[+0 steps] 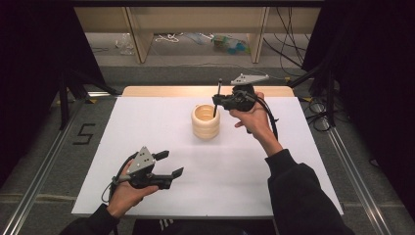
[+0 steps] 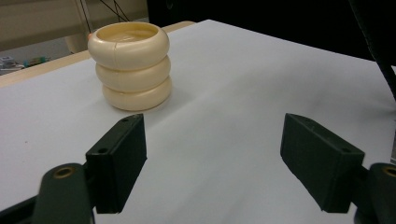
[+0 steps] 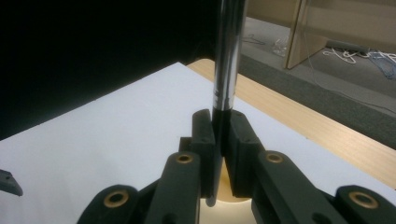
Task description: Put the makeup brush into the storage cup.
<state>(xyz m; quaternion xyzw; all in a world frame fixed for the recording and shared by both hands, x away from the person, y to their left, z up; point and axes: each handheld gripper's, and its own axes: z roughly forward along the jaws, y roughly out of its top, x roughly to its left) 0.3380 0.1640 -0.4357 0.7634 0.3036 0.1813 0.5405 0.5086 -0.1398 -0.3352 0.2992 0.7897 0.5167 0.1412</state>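
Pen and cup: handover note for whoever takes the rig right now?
Right gripper: shut on the pen, held upright above the cream ribbed cup, lower end at the cup's mouth.
Left gripper: open, holding nothing, low over the white table near the front left, pointing toward the cup.
Done: pen gripped and brought to the cup.
Left: probably lower the pen in and release.
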